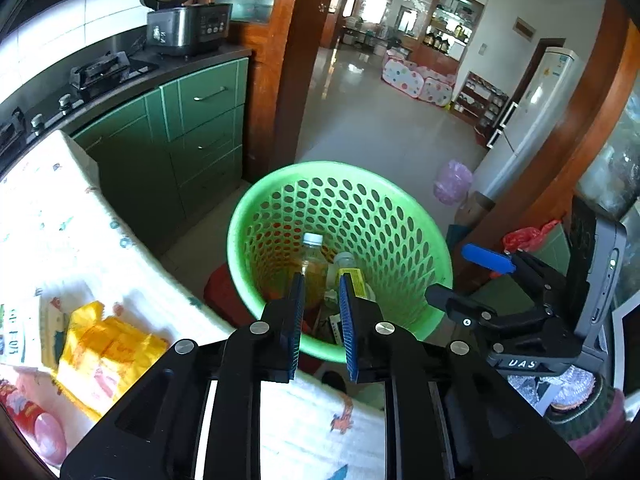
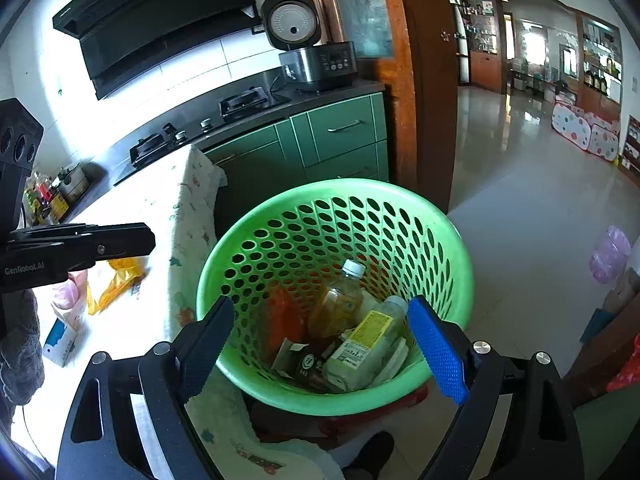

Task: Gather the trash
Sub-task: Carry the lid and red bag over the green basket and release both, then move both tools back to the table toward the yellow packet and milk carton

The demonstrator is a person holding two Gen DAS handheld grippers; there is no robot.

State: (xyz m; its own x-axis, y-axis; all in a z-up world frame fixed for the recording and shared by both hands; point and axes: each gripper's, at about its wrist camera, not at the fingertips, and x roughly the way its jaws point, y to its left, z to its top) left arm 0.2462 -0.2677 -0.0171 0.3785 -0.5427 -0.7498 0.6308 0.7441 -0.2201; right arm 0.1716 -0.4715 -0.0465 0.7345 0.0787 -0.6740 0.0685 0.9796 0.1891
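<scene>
A green perforated trash basket (image 1: pixel 248 216) (image 2: pixel 440 220) stands on the floor beside the table. Inside lie a bottle of yellow liquid (image 1: pixel 311 268) (image 2: pixel 340 300), a clear bottle with a yellow label (image 2: pixel 370 344), an orange wrapper (image 2: pixel 284 320) and dark scraps. My left gripper (image 1: pixel 322 304) hovers over the basket's near rim, jaws a narrow gap apart, empty. My right gripper (image 2: pixel 320 340) is wide open and empty above the basket; it also shows in the left wrist view (image 1: pixel 460 276). A yellow plastic bag (image 1: pixel 104 348) (image 2: pixel 116 280) lies on the table.
The table (image 1: pixel 60 216) (image 2: pixel 160 216) has a printed cloth, with packets and a tissue pack (image 2: pixel 60 344) on it. Green kitchen cabinets (image 1: pixel 192 128), a stove (image 2: pixel 192 132) and a rice cooker (image 1: pixel 184 24) are behind. A pink bag (image 1: pixel 452 182) lies on the floor by the doorway.
</scene>
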